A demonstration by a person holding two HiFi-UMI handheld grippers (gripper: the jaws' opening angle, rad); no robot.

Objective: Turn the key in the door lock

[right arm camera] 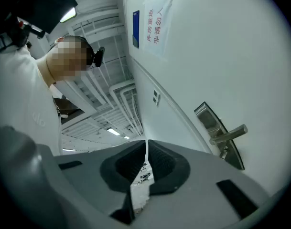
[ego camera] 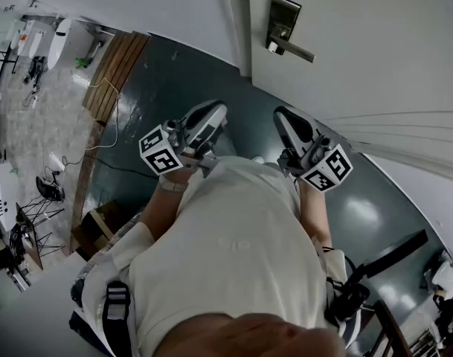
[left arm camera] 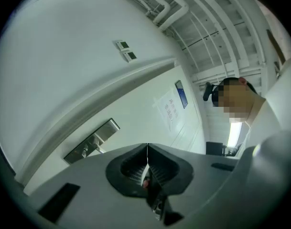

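A white shirt (ego camera: 233, 259) is being seen nearest, filling the lower middle of the frame. Just above it, the left tool (ego camera: 210, 121) is being held with its jaws closed on what looks like the key (left arm camera: 146, 182), while the right tool (ego camera: 291, 129) is being kept pressed together and empty. The door lock (ego camera: 283, 22), with its lever handle (ego camera: 297, 50), is being shown at the upper right, well apart from both tools.
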